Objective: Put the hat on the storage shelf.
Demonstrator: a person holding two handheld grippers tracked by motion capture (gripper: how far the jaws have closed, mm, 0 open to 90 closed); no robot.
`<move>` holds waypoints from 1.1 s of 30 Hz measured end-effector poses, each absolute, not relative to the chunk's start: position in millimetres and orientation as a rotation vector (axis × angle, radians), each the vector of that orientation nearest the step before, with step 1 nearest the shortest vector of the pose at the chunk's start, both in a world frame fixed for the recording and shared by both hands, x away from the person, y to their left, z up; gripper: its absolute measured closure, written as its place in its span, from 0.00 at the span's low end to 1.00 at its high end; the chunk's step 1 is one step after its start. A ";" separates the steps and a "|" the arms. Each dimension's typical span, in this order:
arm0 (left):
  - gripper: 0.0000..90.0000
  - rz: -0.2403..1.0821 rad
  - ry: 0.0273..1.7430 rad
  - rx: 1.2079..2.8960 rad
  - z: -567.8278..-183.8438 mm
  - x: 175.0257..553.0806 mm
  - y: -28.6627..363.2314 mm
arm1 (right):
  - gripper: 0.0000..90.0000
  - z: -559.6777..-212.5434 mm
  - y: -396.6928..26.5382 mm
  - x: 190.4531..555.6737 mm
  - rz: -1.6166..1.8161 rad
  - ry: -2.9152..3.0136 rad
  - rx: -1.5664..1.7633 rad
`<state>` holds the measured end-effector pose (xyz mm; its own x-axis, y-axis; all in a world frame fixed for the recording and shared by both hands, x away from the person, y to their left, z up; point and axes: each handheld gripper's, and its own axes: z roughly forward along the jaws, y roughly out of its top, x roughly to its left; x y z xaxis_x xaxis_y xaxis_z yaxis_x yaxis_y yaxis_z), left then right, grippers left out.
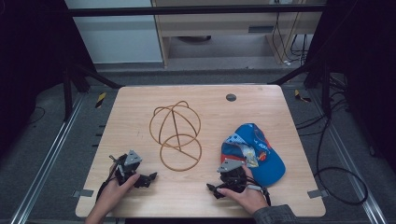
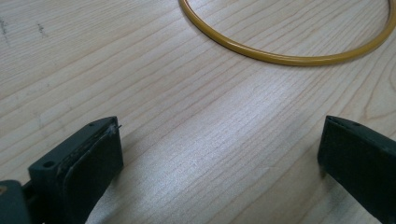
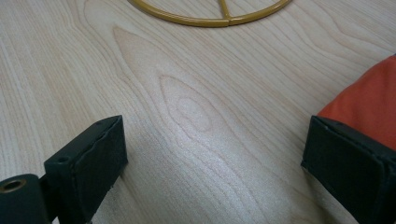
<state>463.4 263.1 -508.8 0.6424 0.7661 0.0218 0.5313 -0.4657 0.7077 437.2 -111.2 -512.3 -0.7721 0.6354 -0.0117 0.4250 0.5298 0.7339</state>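
A yellow wire frame [image 1: 175, 135], a domed cage on a flat ring, stands mid-table. Its base ring [image 2: 280, 58] curves across the top of the left gripper view, and the ring with a cross spoke [image 3: 205, 19] shows at the top of the right gripper view. A blue and orange cap [image 1: 256, 150] lies at the right; its orange cloth [image 3: 369, 102] sits just beyond one right jaw. My left gripper [image 1: 148, 179] [image 2: 219, 140] rests open on the table near the front left. My right gripper [image 1: 214, 190] [image 3: 217, 140] is open beside the cap, bare wood between its jaws.
The wooden table [image 1: 140, 107] has a small dark round plug [image 1: 230, 97] near its far edge. Cables [image 1: 336, 177] lie on the floor to the right. Dark frame struts [image 1: 98, 77] stand at the table's far corners.
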 end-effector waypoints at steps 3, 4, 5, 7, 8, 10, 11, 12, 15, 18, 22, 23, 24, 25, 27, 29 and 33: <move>0.00 0.443 1.004 2.181 -508.9 463.9 263.4 | 0.07 -512.3 -111.2 437.0 1.083 2.490 0.894; 0.00 0.443 1.005 2.178 -509.0 463.9 263.3 | 0.07 -512.3 -111.2 437.0 1.082 2.490 0.896; 0.00 0.443 1.004 2.179 -508.9 464.1 263.4 | 0.07 -512.3 -111.1 436.9 1.082 2.489 0.898; 0.00 0.440 1.002 2.178 -509.0 464.5 263.6 | 0.07 -512.4 -110.8 436.9 1.084 2.487 0.902; 0.00 0.440 1.002 2.178 -509.0 464.5 263.6 | 0.07 -512.4 -110.8 436.9 1.084 2.487 0.902; 0.00 0.440 1.000 2.179 -509.0 464.5 263.7 | 0.08 -512.2 -111.1 436.7 1.082 2.486 0.904; 0.00 0.439 1.000 2.179 -509.0 464.5 263.7 | 0.08 -511.8 -111.0 436.3 1.075 2.485 0.905; 0.00 0.439 1.001 2.178 -509.1 464.6 263.7 | 0.10 -510.2 -111.0 435.7 1.065 2.486 0.906; 0.00 0.438 0.996 2.183 -508.9 464.6 264.1 | 0.11 -499.0 -113.1 433.2 1.092 2.469 0.916; 0.00 0.440 0.995 2.181 -509.1 464.5 264.1 | 0.13 -484.8 -116.0 433.5 1.078 2.462 0.896; 0.00 0.442 0.996 2.182 -509.0 464.4 264.0 | 0.15 -454.5 -122.2 431.9 1.058 2.437 0.857; 0.00 0.441 0.997 2.181 -509.0 464.2 264.0 | 0.16 -447.8 -124.7 432.2 1.048 2.435 0.857; 0.00 0.442 1.000 2.180 -509.0 464.0 263.9 | 0.16 -442.1 -127.9 433.2 1.041 2.425 0.865; 0.00 0.442 1.002 2.180 -509.0 463.8 263.9 | 0.17 -436.8 -132.3 434.7 1.037 2.412 0.882; 0.00 0.443 1.007 2.178 -509.0 463.4 263.7 | 0.19 -431.3 -139.6 437.9 1.000 2.412 0.904; 0.00 0.444 1.008 2.178 -509.0 463.3 263.7 | 0.19 -427.3 -146.9 440.3 0.971 2.410 0.923; 0.00 0.443 1.009 2.175 -509.1 463.3 263.5 | 0.20 -417.9 -166.4 446.0 0.917 2.386 0.986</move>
